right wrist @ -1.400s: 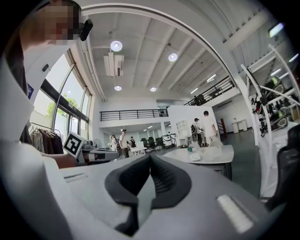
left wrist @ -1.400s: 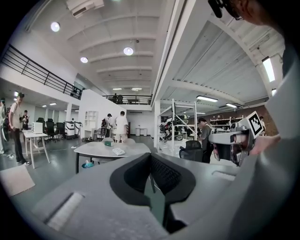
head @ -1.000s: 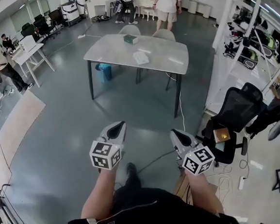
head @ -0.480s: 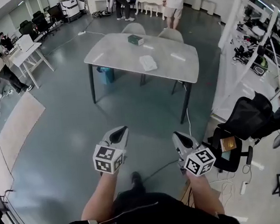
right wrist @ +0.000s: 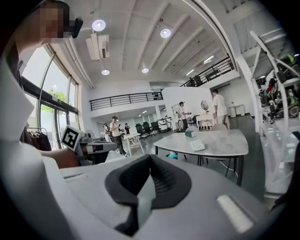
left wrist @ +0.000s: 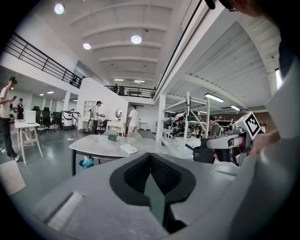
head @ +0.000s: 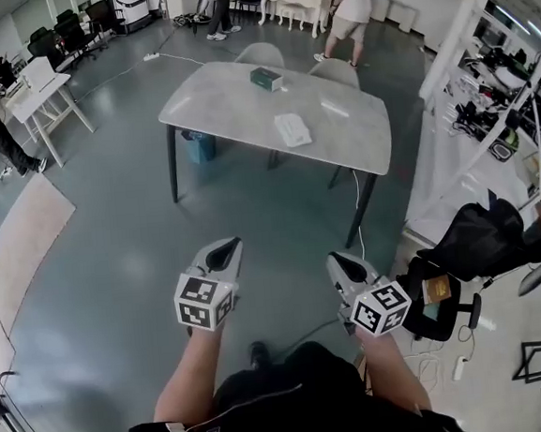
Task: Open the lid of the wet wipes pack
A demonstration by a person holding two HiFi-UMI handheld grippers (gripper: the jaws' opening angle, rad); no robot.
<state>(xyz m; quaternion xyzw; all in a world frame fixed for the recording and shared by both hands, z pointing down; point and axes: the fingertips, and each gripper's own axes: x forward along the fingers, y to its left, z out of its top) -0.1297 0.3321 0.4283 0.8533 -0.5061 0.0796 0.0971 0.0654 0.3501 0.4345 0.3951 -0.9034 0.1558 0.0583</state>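
No text can be read; the wet wipes pack (head: 292, 128) looks too distant

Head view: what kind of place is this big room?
Probably a big lab or workshop: a lone table on a bare concrete floor, metal racks of equipment on the right, and office chairs at the far side.

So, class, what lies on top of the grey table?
A flat white pack in the middle and a small green box near the far edge. Nothing covers the tabletop; anything beneath them is hidden.
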